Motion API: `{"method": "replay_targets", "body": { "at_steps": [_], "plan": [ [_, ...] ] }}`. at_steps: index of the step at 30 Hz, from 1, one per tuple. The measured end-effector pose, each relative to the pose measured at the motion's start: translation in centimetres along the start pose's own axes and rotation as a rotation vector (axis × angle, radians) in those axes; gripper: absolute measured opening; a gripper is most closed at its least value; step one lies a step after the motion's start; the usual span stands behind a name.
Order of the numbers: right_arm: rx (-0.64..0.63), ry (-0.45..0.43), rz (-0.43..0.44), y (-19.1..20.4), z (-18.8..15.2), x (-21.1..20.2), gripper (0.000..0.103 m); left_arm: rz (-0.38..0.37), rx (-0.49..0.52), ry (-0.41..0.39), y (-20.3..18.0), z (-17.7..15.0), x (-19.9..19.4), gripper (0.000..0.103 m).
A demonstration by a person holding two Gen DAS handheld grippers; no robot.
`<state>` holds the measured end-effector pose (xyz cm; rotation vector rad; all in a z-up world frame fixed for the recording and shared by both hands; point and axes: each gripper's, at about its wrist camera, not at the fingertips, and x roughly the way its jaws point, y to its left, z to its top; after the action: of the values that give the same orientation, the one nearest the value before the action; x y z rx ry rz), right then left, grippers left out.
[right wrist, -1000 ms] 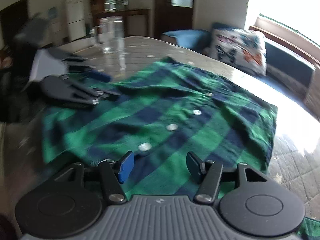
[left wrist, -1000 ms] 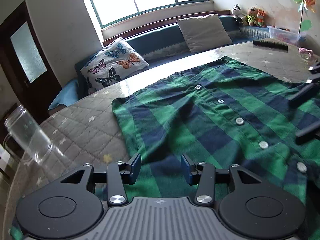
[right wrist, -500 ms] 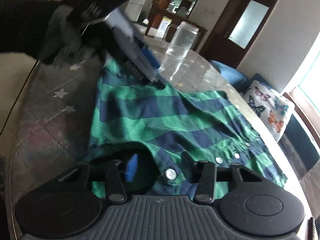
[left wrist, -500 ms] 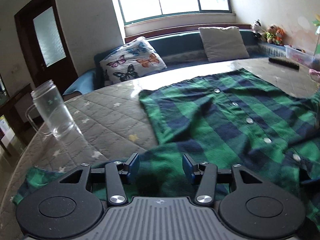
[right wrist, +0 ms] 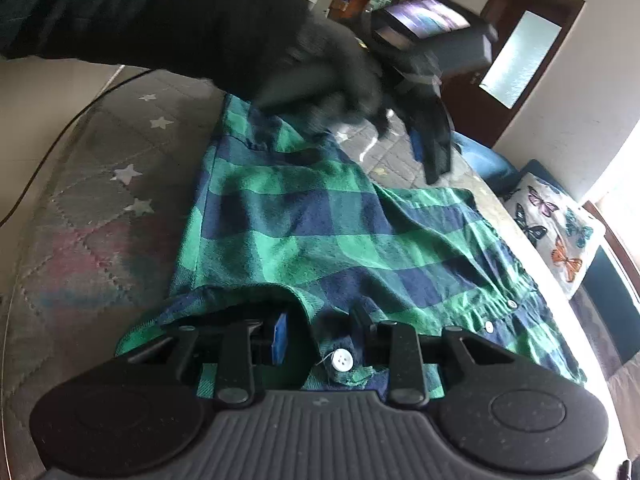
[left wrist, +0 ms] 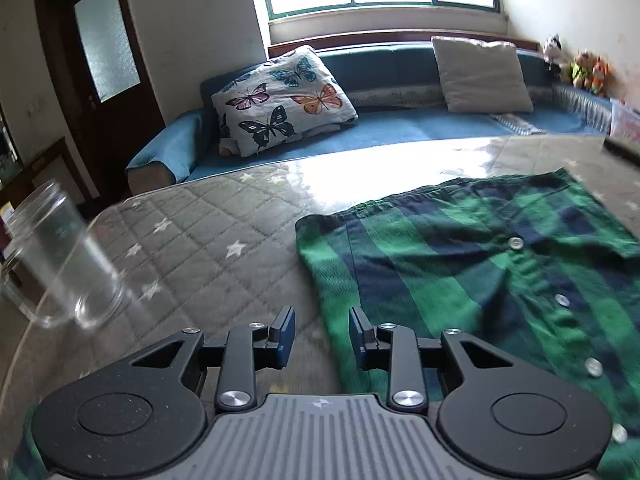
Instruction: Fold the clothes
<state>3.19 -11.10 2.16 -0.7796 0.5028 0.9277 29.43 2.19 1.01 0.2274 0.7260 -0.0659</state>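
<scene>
Shirt [left wrist: 480, 264]: green-and-navy plaid, buttoned, spread flat on quilted table cover [left wrist: 200, 236], giving clean edges for folding. Left gripper [left wrist: 322, 338]: jaws closing, narrow gap, positioned over side hem; fabric edge lies between the pads, contact not confirmed. Right gripper [right wrist: 320, 336]: jaws closing around placket cloth near 1 white button [right wrist: 342, 360]; bunched fabric sits between pads, apparently to lift that edge. Glass jar [left wrist: 60, 260] near the left gripper: possible collision hazard.
</scene>
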Motion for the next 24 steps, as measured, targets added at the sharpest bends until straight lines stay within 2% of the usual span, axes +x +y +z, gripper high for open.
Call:
{"method": "replay_targets", "body": {
  "at_steps": [5,11,12,16,24],
  "plan": [
    [-0.026,-0.01,0.025,-0.1,-0.1,0.2,0.03,0.013,0.016,0.036,-0.5,0.3,3.2,0.032],
    [-0.091,-0.021,0.046,0.3,-0.2,0.4,0.03,0.007,0.018,0.018,-0.3,0.1,3.4,0.032],
    [-0.109,-0.023,0.051,0.5,-0.2,0.4,0.027,0.007,0.022,0.015,-0.3,0.1,3.3,0.032],
    [-0.15,-0.014,0.068,0.8,-0.2,0.3,0.006,0.011,0.032,0.008,-0.4,0.2,3.3,0.03],
    [-0.147,-0.007,0.136,0.8,-0.6,-1.4,0.002,0.027,0.044,-0.012,-0.3,0.2,3.9,0.013]
  ]
}}
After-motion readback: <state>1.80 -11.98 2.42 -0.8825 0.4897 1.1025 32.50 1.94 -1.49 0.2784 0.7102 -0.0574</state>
